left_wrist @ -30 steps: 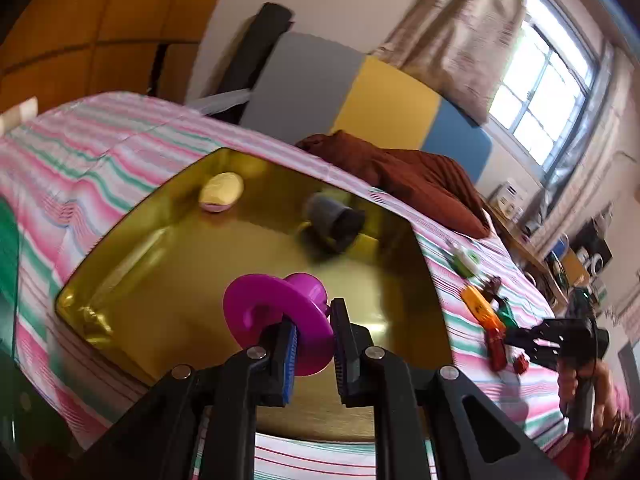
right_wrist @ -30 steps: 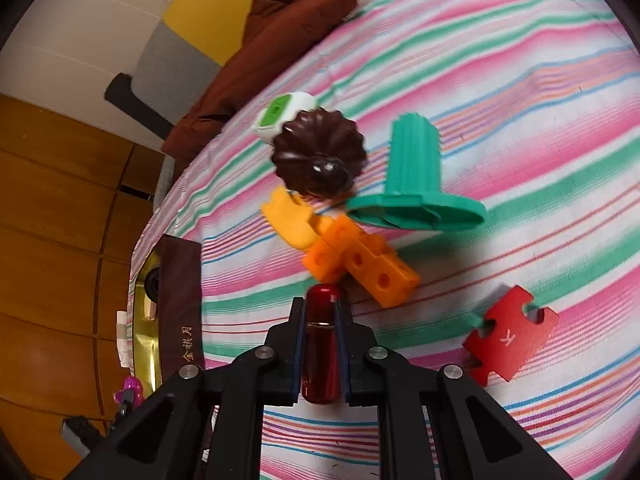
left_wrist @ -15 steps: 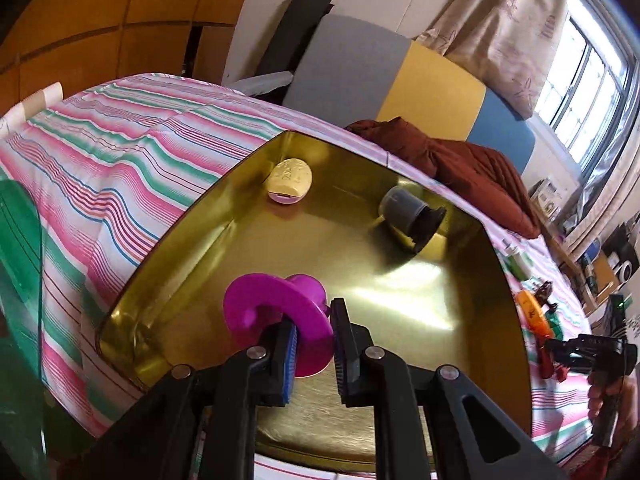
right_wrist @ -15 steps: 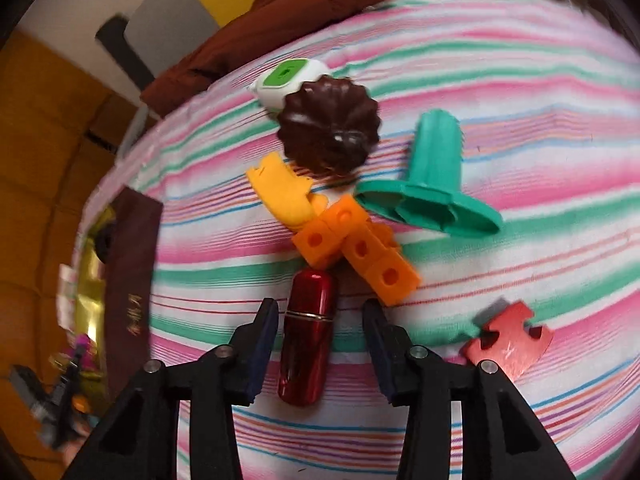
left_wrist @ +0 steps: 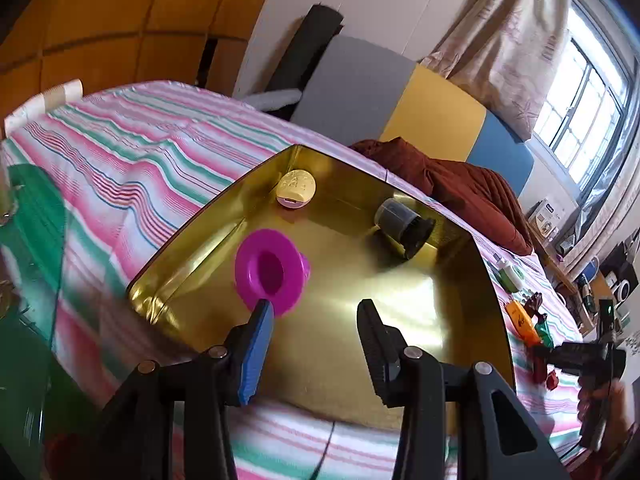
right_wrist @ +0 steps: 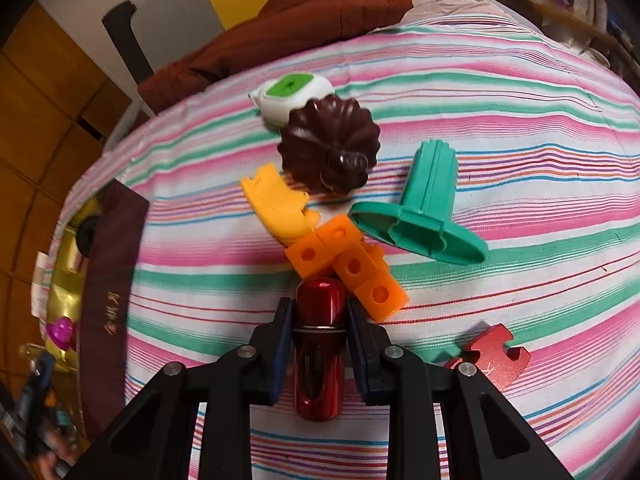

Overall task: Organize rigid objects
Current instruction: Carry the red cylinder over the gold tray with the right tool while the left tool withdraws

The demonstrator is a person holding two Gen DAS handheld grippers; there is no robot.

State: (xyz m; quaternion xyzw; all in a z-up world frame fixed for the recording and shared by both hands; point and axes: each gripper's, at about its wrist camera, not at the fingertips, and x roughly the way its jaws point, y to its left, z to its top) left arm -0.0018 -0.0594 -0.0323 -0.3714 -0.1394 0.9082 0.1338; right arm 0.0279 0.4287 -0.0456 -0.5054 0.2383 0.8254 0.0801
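My left gripper [left_wrist: 316, 308] hangs over the gold tin [left_wrist: 440, 320] with its jaws opening. The magenta spool [left_wrist: 272, 276] lies on its side in the tin, just ahead of the left fingertip and free of the pads. Farther back in the tin lie a yellow round piece [left_wrist: 296, 186] and a dark cup [left_wrist: 400, 220]. My right gripper [right_wrist: 320, 308] points down at the striped bedspread, shut on a shiny red cylinder [right_wrist: 320, 360] whose tip touches the orange cubes [right_wrist: 344, 256].
Around the cubes lie a yellow piece [right_wrist: 276, 204], a brown fluted mould [right_wrist: 328, 148], a green stamp [right_wrist: 424, 216], a white-and-green item [right_wrist: 292, 94] and a red puzzle piece [right_wrist: 496, 356]. The dark brown lid [right_wrist: 108, 280] stands at the tin's side.
The left jaws have parted and let go of the magenta spool, which now rests in the tin. The right jaws opened around the red cylinder, then closed on it again.
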